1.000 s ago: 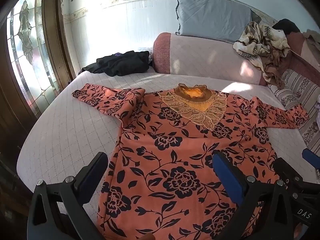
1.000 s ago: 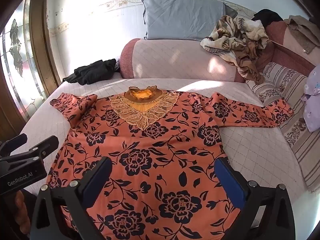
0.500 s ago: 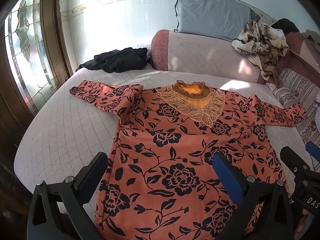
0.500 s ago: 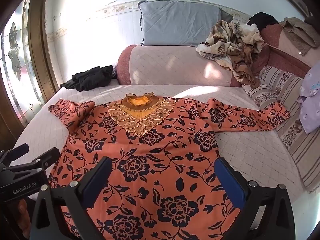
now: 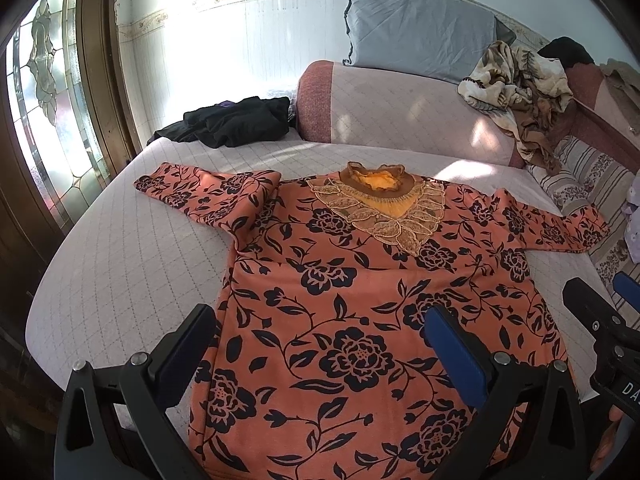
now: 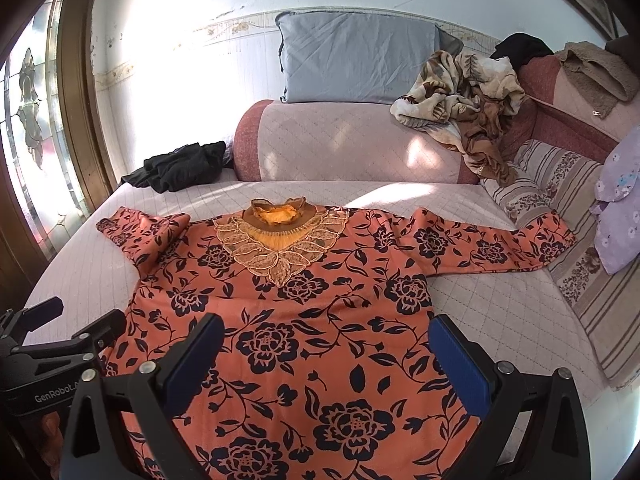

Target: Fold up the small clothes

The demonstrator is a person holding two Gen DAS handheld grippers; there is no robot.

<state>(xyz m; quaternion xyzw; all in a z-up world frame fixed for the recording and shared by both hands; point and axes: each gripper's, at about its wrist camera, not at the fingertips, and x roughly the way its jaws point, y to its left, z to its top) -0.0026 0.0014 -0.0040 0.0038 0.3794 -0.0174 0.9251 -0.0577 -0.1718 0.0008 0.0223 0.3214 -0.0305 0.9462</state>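
Observation:
An orange long-sleeved top with black flowers (image 5: 360,300) (image 6: 304,320) lies flat, front up, on the pink quilted bed, its lace collar (image 5: 380,200) (image 6: 280,236) at the far end. The left sleeve (image 5: 208,192) is bent back near the shoulder; the right sleeve (image 6: 492,248) stretches out toward the striped cushion. My left gripper (image 5: 316,344) hovers open above the hem, left of centre. My right gripper (image 6: 324,352) hangs open over the lower body of the top. Neither holds anything. Each gripper's body shows at the edge of the other's view.
A black garment (image 5: 236,120) lies at the bed's far left corner. A pink bolster (image 6: 360,140), a grey pillow (image 6: 360,60) and a crumpled brown blanket (image 6: 468,92) sit along the back. Striped cushions (image 6: 592,280) line the right side. A stained-glass door (image 5: 52,100) stands left.
Both grippers have risen and drawn back a little from the top, so more of the bed and wall shows. The top has not moved. Both stay open.

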